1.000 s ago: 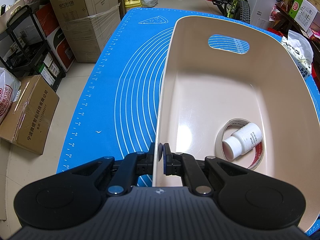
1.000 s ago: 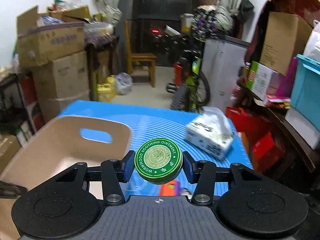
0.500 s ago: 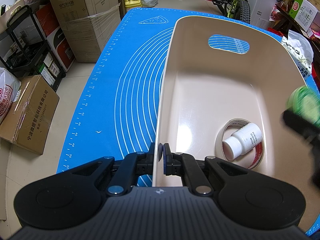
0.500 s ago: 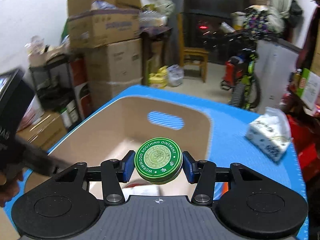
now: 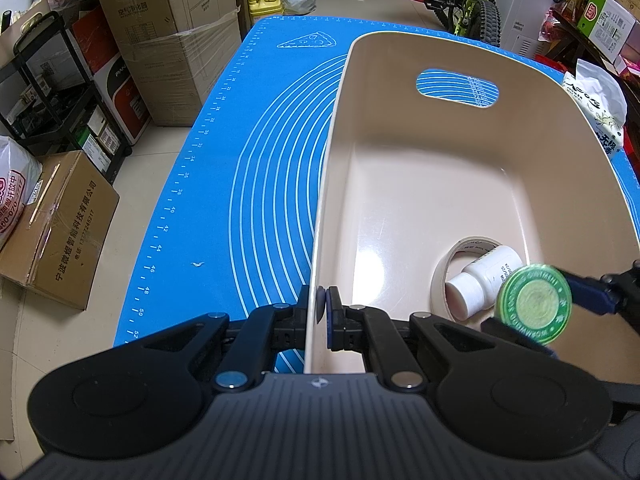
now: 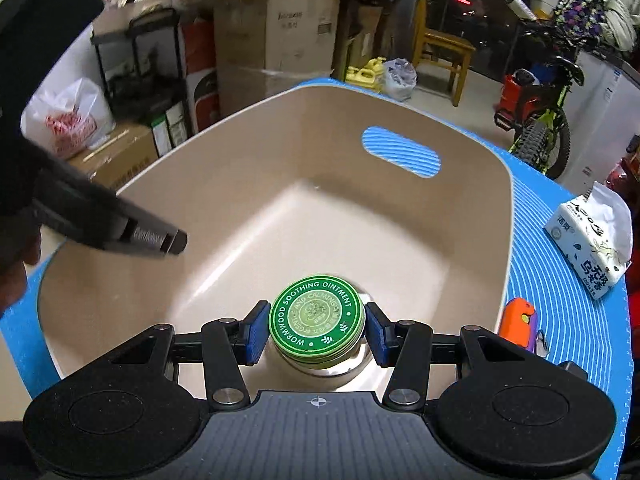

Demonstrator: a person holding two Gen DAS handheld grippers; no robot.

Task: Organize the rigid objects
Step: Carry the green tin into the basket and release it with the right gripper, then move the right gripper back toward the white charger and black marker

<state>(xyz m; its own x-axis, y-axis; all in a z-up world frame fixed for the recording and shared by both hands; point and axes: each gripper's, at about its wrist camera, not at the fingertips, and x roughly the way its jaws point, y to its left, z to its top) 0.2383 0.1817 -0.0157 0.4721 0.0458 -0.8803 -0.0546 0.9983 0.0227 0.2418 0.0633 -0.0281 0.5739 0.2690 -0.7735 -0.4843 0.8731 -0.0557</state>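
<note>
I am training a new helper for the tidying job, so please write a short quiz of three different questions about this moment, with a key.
1. True or false: the left tongs are shut on the side wall of the beige plastic basket.
2. What do the right tongs hold?
A. the white plastic pill bottle
B. the round green ointment tin
C. the white tissue pack
3. Fill in: the white pill bottle lies inside the ring of a ____ roll on the basket floor.

Key: 1 true; 2 B; 3 tape.
</note>
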